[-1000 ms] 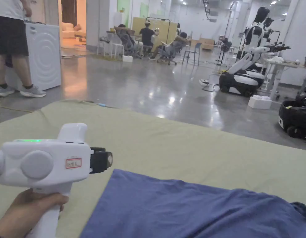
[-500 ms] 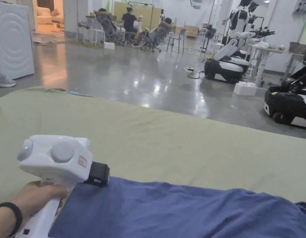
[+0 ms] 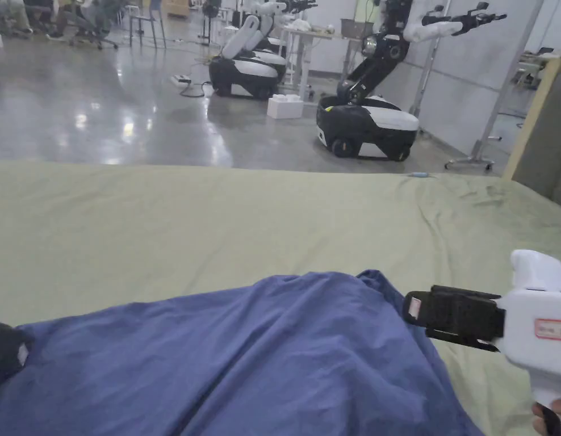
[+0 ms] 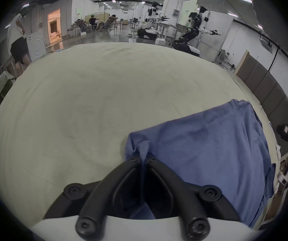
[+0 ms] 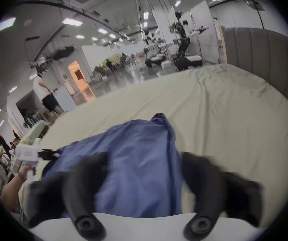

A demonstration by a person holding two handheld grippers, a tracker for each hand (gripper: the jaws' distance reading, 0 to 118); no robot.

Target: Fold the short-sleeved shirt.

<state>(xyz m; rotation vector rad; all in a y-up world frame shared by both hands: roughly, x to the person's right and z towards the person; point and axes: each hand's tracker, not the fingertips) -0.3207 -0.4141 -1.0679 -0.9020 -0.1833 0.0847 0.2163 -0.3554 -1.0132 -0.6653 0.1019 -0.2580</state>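
My left hand-held gripper [image 4: 143, 159] has its jaws closed together on a raised pinch of the blue short-sleeved shirt [image 3: 262, 363] at the garment's left edge; the fabric stands up in a small ridge between the tips. In the head view this left hand-held gripper [image 3: 7, 355] appears as a dark shape at the shirt's left end. My right hand-held gripper [image 3: 413, 309] sits just beside the shirt's right end, above the bed sheet [image 3: 217, 227], with my fingers [image 3: 549, 417] on its white handle. In the right gripper view its jaws stand wide apart, blurred, with the shirt [image 5: 136, 166] lying between and beyond them, unpinched. The shirt lies spread along the near edge of the bed, its far right corner bunched into a peak. Beyond the bed's far edge stand wheeled robots [image 3: 367, 119] on a glossy floor [image 3: 103, 119]. A padded headboard [image 5: 261, 57] borders the bed's right side.
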